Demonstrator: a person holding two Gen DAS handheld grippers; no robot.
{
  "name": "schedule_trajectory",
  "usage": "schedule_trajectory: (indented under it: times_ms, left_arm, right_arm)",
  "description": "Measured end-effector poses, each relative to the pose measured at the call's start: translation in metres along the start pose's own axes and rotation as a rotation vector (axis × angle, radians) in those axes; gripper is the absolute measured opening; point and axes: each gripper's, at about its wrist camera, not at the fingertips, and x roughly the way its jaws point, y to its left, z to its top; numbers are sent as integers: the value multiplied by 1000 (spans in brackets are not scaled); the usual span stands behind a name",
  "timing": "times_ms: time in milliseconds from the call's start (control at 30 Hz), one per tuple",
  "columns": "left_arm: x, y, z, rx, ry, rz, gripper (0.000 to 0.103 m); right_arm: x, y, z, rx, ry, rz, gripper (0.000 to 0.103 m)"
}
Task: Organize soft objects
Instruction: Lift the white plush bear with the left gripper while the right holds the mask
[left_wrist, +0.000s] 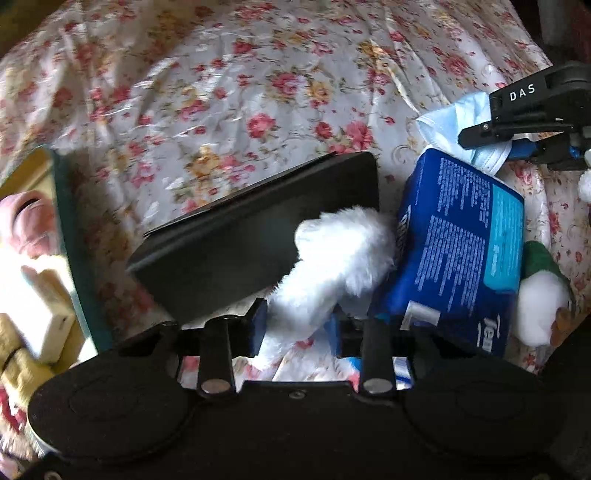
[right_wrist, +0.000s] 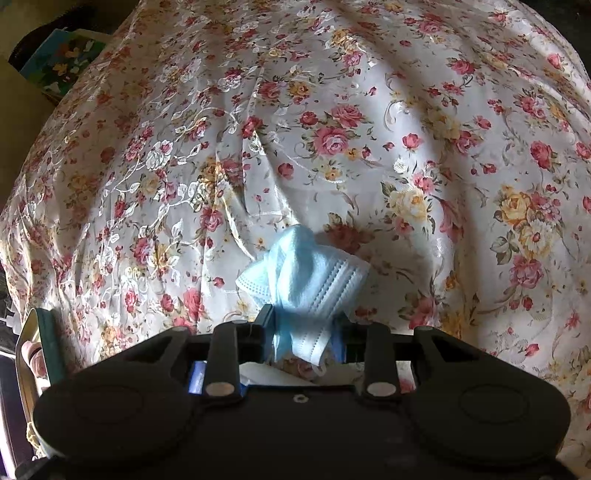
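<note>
The white fluffy toy sits pinched between the closed pads of the left gripper, just above the floral cloth, touching the blue pack on its right and overlapping the black case on its left; the right gripper is clamped on a crumpled blue mask; beyond the pack lies a cotton ball.

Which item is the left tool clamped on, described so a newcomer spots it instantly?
On the floral bedspread lies a flat black rectangular case, left of a blue plastic tissue pack. Between them, rising from the left tool, is the white fluffy plush piece: the only long-furred thing there.
</note>
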Motion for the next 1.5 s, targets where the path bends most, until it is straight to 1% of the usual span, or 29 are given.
schedule_trajectory:
  times_ms: [67, 100, 200, 267, 300, 433, 533, 567, 600, 667, 700, 733, 800, 833, 900, 967, 1067, 1133, 1200, 1233, 1333, 1400, 1500]
  left_arm:
    - [-7, 4, -7, -29, 0, 14, 30]
    - [-11, 6, -11, -49, 0, 12, 26]
    - [-19, 16, -21, -118, 10, -6, 26]
    - [-17, 22, -26, -144, 32, -32, 27]
    - [-16, 25, -28, -155, 42, -32, 28]
    - [-10, 41, -30, -231, 72, 14, 29]
    - [-13, 56, -30, -327, 67, 33, 30]
    - [-17, 59, -30, -344, 55, 35, 30]
    - [-21, 59, -29, -345, 38, 42, 32]
    - [-33, 57, -29, -340, -18, 79, 43]
    - [-39, 55, -29, -339, -54, 98, 50]
    - [-46, 54, -29, -337, -90, 113, 53]
    - [-53, 50, -27, -307, -144, 135, 55]
    - [-56, 47, -25, -284, -162, 136, 63]
    - [-55, 45, -20, -257, -182, 131, 72]
    - [-52, 40, -16, -235, -186, 133, 72]
    - [-47, 28, -8, -171, -197, 168, 73]
    - [-42, 26, -4, -179, -189, 179, 74]
    - [-38, 31, -1, -233, -163, 157, 74]
    - [-34, 34, 0, -256, -141, 150, 74]
    - [-18, 43, 1, -315, -49, 161, 71]
    - [-13, 46, -5, -335, -8, 126, 73]
    - [-17, 41, -17, -319, 30, 68, 72]
  right_arm:
    - [-1, -1, 0, 2, -3, 1, 31]
    - [-1, -1, 0, 4, -5, 2, 31]
    - [-4, 0, -2, 5, -11, 8, 31]
    - [-5, 1, -3, 0, -16, 7, 31]
    - [-6, 2, -4, -3, -17, 6, 31]
    - [-6, 4, -5, -8, -25, -5, 31]
    - [-6, 2, -4, -7, -29, -11, 31]
    - [-6, 2, -3, -9, -30, -11, 31]
    - [-6, 2, -3, -12, -32, -12, 31]
    - [-7, 3, -3, -20, -35, -14, 31]
    - [-7, 3, -3, -24, -36, -14, 31]
    - [-7, 4, -3, -27, -37, -15, 31]
    - [-6, 4, -3, -33, -38, -14, 31]
    - [-6, 4, -3, -35, -39, -13, 31]
    - [-6, 4, -2, -37, -40, -12, 31]
    - [-6, 4, -3, -37, -39, -10, 31]
    - [-6, 4, -2, -40, -41, -8, 31]
    - [-7, 4, -2, -46, -42, -7, 31]
    - [-7, 5, -3, -53, -44, -5, 31]
    - [-7, 5, -2, -56, -44, -5, 31]
    - [-6, 5, -2, -60, -43, -1, 31]
    - [-6, 4, -1, -62, -44, 2, 31]
    - [-6, 3, -1, -58, -42, 8, 31]
